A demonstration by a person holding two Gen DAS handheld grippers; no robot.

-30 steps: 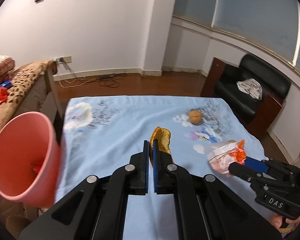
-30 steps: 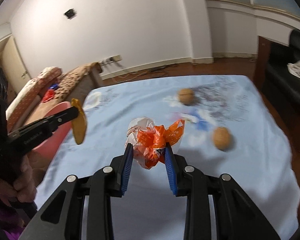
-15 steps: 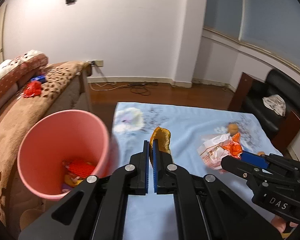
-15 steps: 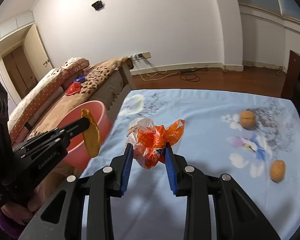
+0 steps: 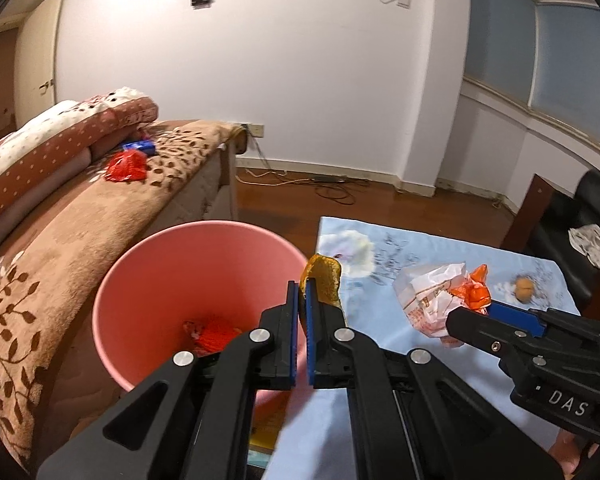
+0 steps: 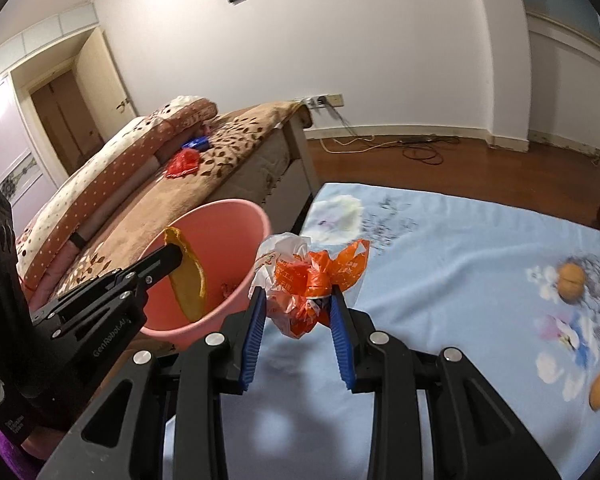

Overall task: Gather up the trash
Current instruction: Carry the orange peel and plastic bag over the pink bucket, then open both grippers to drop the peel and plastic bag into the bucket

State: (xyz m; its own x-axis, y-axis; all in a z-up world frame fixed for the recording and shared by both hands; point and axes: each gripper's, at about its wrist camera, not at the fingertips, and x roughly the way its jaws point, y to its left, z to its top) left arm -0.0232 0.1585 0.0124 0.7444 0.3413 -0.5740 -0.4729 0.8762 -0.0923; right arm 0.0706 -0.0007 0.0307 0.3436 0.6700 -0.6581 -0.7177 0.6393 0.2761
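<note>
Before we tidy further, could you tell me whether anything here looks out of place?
Yes: a red wrapper and a blue packet lie on the sofa's brown blanket, and two walnuts sit loose on the blue tablecloth.

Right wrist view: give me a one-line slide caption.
Right tongs clamp a crumpled orange-and-white bag beside the pink bin, while left tongs hold a peel over it.
</note>
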